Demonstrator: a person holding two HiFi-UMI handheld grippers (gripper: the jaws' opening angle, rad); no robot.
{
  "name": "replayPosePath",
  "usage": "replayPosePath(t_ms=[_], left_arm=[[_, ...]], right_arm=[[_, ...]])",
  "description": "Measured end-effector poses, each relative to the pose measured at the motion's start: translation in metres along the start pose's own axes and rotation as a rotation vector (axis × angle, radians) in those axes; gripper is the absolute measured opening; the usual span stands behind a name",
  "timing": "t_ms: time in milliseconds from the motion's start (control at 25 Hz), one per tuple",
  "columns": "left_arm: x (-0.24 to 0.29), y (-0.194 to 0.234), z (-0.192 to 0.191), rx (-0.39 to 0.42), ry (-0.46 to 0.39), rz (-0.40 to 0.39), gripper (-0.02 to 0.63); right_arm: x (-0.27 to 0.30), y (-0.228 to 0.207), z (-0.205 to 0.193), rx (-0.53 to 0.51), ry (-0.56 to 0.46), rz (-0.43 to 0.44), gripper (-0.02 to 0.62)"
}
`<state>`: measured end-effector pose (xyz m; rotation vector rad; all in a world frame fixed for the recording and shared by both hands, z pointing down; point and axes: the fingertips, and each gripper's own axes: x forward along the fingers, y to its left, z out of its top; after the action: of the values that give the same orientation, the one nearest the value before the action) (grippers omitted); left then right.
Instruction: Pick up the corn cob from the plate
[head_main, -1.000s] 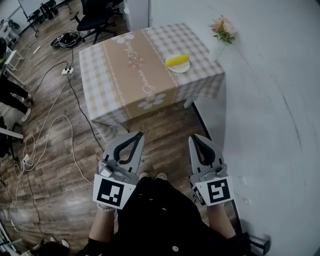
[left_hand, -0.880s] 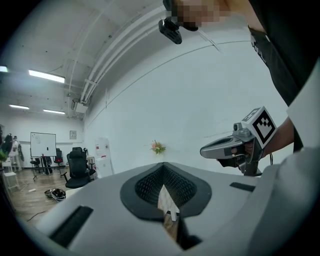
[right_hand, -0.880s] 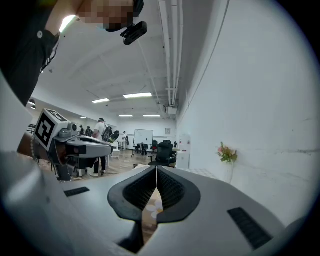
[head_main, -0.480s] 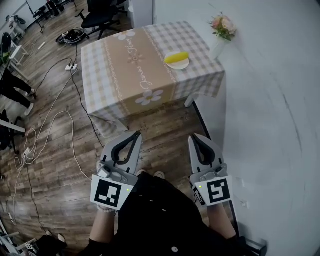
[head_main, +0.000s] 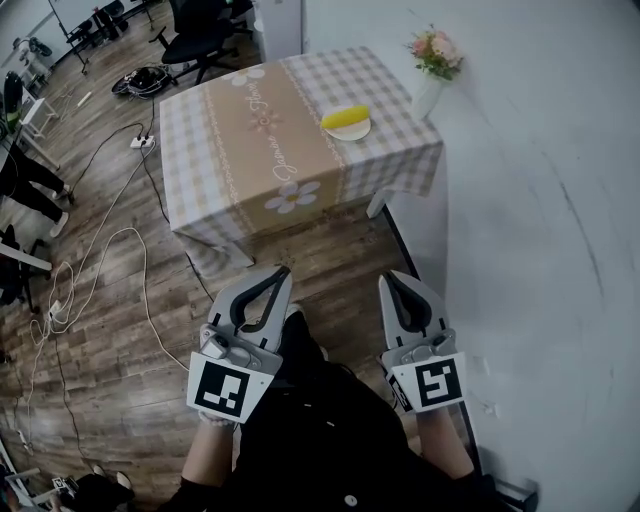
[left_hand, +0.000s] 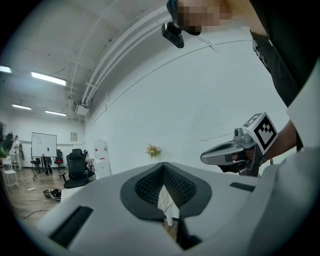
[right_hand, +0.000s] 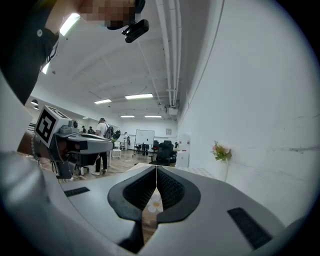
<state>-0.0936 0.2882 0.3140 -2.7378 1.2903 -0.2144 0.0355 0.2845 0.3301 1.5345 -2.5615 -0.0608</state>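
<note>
Setting: wood floor (head_main: 320, 250), white wall on the right; a table (head_main: 200, 130) in checked cloth stands ahead.
Corn cob (head_main: 343, 117): lies on a small plate (head_main: 361, 132) towards the table's right side, near a vase of flowers (head_main: 430, 70).
Left gripper (head_main: 279, 270): jaws together, nothing between them; held over the floor, well apart from the table.
Right gripper (head_main: 389, 279): jaws together, empty; beside the left one.
Step in hand: approach, by my judgement; reach not yet begun.
Next move calls for: getting up to the table, parting one gripper's jaws, squaring them across the cob.
</note>
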Motion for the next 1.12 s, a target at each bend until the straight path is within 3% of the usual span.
replayPosePath(t_ms=[480,1120], left_arm=[[0.03,0.005,0.006,0.011,-0.036,-0.051,0.012],[0.088,0.05,0.006,-0.003,-0.068,-0.059,0.012]], right_arm=[[0.002,-0.021,-0.003,0.013,0.01,-0.064,0.041],[0.067,-0.057,0.011,-0.038,-0.002,-0.072,0.041]])
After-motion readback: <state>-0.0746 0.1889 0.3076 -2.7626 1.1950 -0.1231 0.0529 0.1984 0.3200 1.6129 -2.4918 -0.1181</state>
